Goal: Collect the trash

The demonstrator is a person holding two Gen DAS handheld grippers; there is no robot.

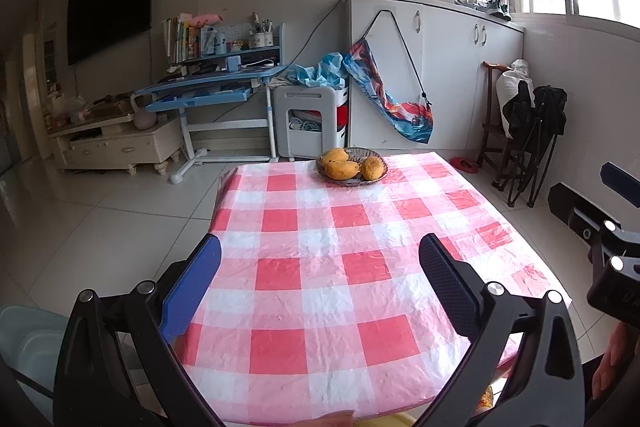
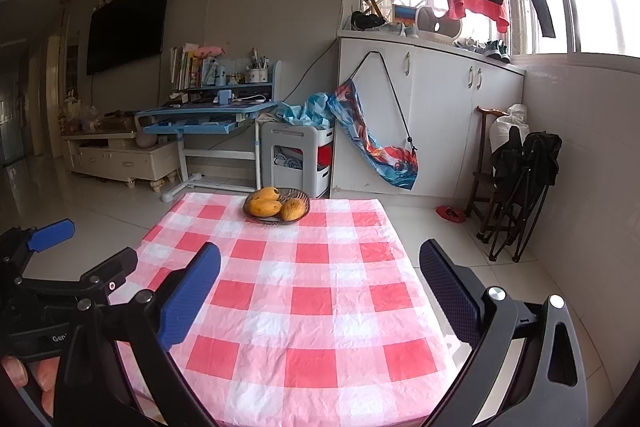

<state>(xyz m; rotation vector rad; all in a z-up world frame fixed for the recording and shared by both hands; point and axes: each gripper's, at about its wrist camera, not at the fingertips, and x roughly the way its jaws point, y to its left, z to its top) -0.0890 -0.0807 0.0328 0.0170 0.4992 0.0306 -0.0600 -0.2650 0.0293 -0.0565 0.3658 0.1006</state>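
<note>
Left wrist view: my left gripper [image 1: 320, 287] hangs over the near edge of the checked tablecloth [image 1: 344, 259], jaws spread wide, nothing between them. A bowl of mangoes [image 1: 352, 165] sits at the far edge of that cloth. No trash shows on the cloth between bowl and gripper. My right gripper [image 1: 600, 227] is just off the cloth's right side.

Right wrist view: my right gripper [image 2: 320, 291] is also fully spread and empty, poised above the cloth's near right part. The left gripper [image 2: 60, 267] sits off the cloth's left side, my hand [image 2: 28, 379] around its handle. Again only the bowl on the cloth.

Judgement: either searching or finished. The trash itself is nowhere in view; next move calls for scanning beyond the cloth before committing.
</note>
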